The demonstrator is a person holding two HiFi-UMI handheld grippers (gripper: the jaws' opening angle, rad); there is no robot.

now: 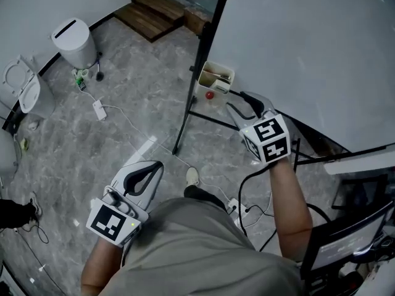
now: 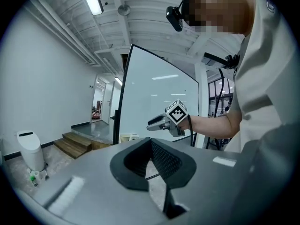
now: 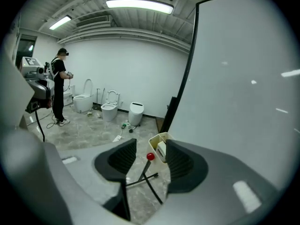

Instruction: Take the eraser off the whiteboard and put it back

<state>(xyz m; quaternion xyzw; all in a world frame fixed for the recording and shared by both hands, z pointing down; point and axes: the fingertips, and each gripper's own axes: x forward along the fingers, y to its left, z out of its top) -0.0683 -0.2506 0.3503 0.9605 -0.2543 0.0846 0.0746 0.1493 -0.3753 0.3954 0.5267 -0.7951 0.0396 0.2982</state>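
1. The whiteboard (image 1: 296, 36) stands on a black stand (image 1: 185, 113). A cream box (image 1: 202, 82) hangs at the whiteboard's lower left corner, with a red knob (image 1: 210, 95) on its front.
2. A pale block (image 3: 161, 150) sits inside that box. It may be the eraser, but I cannot tell for sure.
3. The right tool (image 1: 237, 102) is just beside the whiteboard's lower edge and points at the box. Its jaws stand apart with nothing pressed between them.
4. The left tool (image 1: 158, 164) is well apart from the whiteboard, low by the person's torso (image 1: 197, 251). Its jaws are closed together, empty.
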